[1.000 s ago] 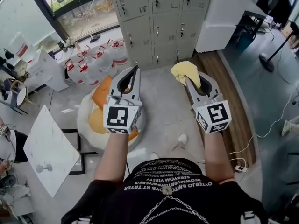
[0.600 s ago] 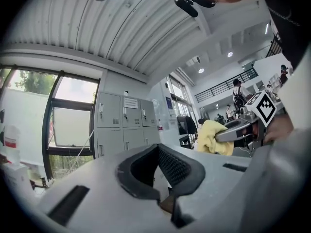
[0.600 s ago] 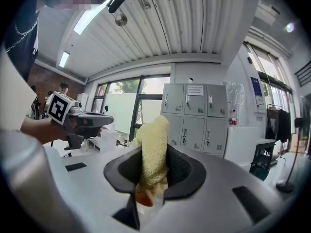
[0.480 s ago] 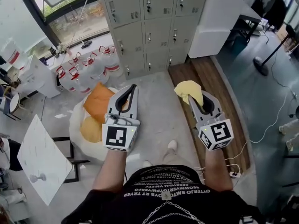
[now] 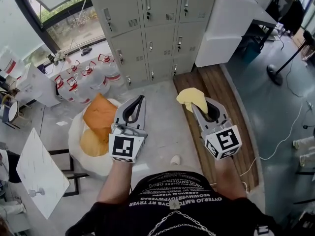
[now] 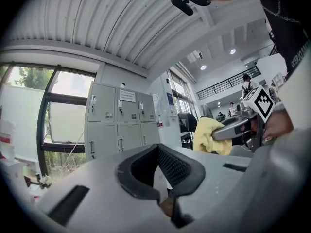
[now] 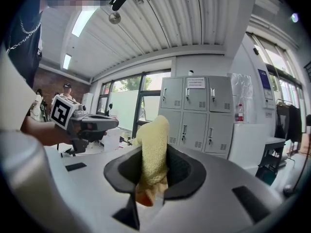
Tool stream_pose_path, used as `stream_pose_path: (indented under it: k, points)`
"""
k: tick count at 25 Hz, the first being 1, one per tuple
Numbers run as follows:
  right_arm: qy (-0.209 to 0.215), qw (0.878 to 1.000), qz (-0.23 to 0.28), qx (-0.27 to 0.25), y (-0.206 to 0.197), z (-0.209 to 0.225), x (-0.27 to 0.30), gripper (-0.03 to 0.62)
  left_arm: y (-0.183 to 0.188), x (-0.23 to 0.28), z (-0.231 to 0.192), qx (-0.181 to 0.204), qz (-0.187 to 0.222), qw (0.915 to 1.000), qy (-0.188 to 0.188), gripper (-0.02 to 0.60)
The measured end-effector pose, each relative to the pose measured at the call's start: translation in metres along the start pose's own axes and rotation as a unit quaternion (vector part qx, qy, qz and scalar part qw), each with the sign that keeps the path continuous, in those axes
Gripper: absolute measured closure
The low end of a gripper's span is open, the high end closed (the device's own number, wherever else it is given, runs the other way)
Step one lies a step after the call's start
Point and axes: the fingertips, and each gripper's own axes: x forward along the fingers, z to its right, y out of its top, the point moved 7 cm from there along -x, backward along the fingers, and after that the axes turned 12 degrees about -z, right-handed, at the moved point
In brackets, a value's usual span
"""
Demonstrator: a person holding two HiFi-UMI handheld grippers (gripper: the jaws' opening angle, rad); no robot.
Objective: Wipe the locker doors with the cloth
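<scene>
No wiping has begun, by my judgement; the right gripper point(image 5: 196, 107) has its jaws clamped on the yellow cloth point(image 5: 191, 97), which bunches out past the tips; the locker doors point(image 5: 158, 31) stand well ahead of both pairs of jaws, and the cloth is nowhere near touching them; the left gripper point(image 5: 141, 99), level with the right one, has its jaws closed together on nothing; every door is left to do, and the cloth must first be brought up to one.

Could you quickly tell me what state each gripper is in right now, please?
Left gripper: closed, with nothing between its jaws.
Right gripper: closed on the yellow cloth.
</scene>
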Motion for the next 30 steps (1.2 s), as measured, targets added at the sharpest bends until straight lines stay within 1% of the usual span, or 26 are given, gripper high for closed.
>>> stream_pose_path:
  k: [2,4,6,8,12,15,18,21,26,30]
  points:
    - [0.014,1.000,-0.001,-0.003,-0.003,0.012,0.003,0.504,0.011,0.016,0.004,0.001,0.009,1.0000,0.002,0.577]
    - [0.025,1.000,-0.001,-0.007,-0.007,0.028,0.006,0.503,0.023,0.032,0.011,0.014,0.022,0.9996,0.006,0.577]
    - [0.029,1.000,-0.001,-0.009,-0.010,0.045,0.008,0.503,0.031,0.046,0.019,0.023,0.026,0.9993,0.011,0.577]
    - [0.024,1.000,0.003,-0.008,-0.011,0.064,0.013,0.503,0.034,0.059,0.022,0.018,0.024,0.9995,0.014,0.577]
    - [0.005,1.000,0.008,-0.001,-0.017,0.098,0.017,0.504,0.038,0.076,0.027,0.008,0.014,0.9993,0.033,0.576]
    - [0.006,1.000,0.000,0.015,-0.026,0.118,0.018,0.504,0.041,0.089,0.034,0.012,0.005,0.9993,0.035,0.576]
    - [0.016,0.999,-0.001,0.033,-0.033,0.120,0.025,0.503,0.038,0.093,0.033,0.023,-0.009,0.9990,0.038,0.577]
    - [0.029,0.999,0.006,0.034,-0.029,0.119,0.032,0.504,0.035,0.089,0.028,0.032,-0.015,0.9980,0.052,0.577]
    - [0.041,0.999,0.015,0.031,-0.014,0.114,0.054,0.505,0.032,0.082,0.005,0.019,-0.026,0.9973,0.066,0.577]
    - [0.038,0.999,0.015,0.023,-0.003,0.111,0.081,0.504,0.024,0.093,-0.020,0.011,-0.022,0.9976,0.065,0.576]
